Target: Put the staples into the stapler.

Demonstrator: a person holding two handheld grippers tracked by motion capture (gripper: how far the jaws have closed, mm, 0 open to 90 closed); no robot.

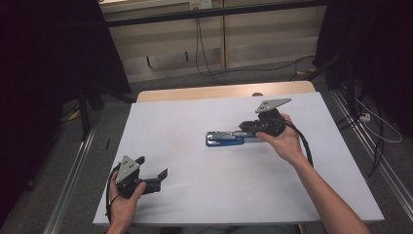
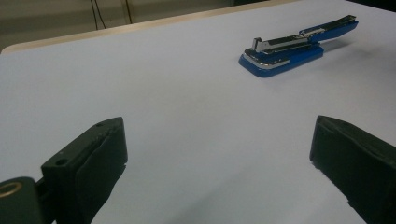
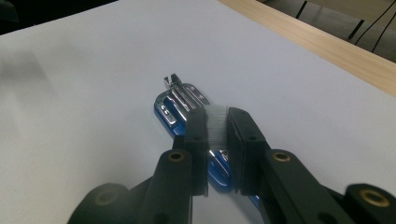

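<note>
The right gripper [image 3: 215, 122] clamps a strip of staples [image 3: 215, 126] above the opened blue stapler [image 1: 224, 138], while the left gripper [image 1: 152, 168] rests wide open, empty, on the white table [image 1: 195, 195].

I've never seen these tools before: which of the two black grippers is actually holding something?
The right gripper, over the blue stapler, pinches a strip of staples between its jaws. The left gripper stands wide open over bare table.
</note>
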